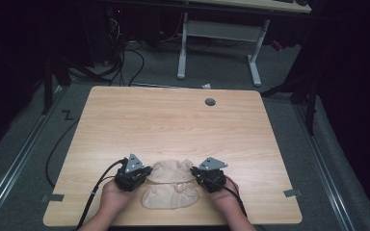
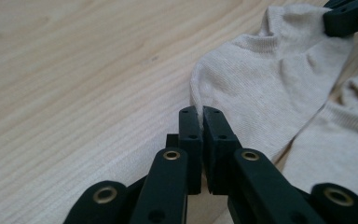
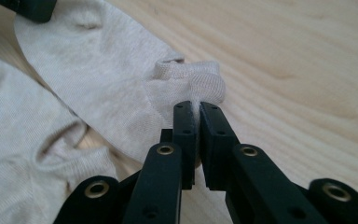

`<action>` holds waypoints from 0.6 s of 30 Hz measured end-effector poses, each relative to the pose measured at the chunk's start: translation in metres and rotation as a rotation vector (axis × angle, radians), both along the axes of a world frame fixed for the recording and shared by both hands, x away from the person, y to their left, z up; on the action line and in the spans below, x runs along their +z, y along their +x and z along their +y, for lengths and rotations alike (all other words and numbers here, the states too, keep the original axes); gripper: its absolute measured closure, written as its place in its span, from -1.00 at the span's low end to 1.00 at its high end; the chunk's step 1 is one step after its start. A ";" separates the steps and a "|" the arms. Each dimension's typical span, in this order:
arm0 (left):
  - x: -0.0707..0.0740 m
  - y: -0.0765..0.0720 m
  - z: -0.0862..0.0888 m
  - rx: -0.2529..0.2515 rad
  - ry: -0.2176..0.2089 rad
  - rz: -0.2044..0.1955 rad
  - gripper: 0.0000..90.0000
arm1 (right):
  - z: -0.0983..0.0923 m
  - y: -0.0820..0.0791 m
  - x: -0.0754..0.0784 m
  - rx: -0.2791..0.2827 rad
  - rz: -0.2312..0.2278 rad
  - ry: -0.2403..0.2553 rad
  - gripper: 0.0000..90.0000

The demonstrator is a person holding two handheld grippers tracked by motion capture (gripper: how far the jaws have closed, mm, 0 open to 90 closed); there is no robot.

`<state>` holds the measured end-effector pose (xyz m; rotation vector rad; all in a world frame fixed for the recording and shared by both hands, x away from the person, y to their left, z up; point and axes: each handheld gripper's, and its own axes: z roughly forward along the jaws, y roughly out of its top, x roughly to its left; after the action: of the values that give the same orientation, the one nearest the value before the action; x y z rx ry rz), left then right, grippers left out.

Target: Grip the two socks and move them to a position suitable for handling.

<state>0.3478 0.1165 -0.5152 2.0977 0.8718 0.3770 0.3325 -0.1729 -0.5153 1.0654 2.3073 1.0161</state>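
**Two grippers pinch one sock**

The left gripper point(image 2: 200, 112) and right gripper point(image 3: 193, 106) each clamp opposite ends of a beige sock point(image 1: 169, 169) near the wooden table's point(image 1: 173, 120) front edge; a second sock point(image 1: 166, 197) lies just beside it.

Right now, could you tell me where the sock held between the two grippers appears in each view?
High view: the held sock is bottom centre, between both grippers.
Left gripper view: upper right, edge in the jaws.
Right gripper view: upper left to centre.
Shared landmark: the second sock beside it.
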 end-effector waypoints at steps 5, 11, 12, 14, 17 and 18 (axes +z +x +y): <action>0.012 -0.005 0.006 0.006 -0.031 -0.036 0.93 | -0.001 -0.002 0.008 -0.010 -0.047 0.035 0.90; 0.021 -0.009 0.008 -0.010 -0.047 -0.048 0.93 | 0.001 -0.006 0.013 -0.001 -0.076 0.038 0.90; 0.022 -0.009 0.007 -0.011 -0.050 -0.046 0.93 | 0.000 -0.008 0.014 0.002 -0.079 0.030 0.90; 0.023 -0.011 0.006 -0.021 -0.046 -0.043 0.93 | -0.001 -0.011 0.015 0.009 -0.082 0.033 0.90; 0.025 -0.019 0.005 -0.040 -0.041 -0.027 0.93 | -0.004 -0.019 0.020 0.015 -0.094 0.033 0.90; 0.026 -0.022 0.005 -0.048 -0.038 -0.018 0.93 | -0.005 -0.022 0.021 0.017 -0.101 0.034 0.90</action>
<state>0.3258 0.1211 -0.4892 2.0736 0.8104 0.3509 0.3102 -0.1782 -0.4944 0.9853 2.2297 1.0942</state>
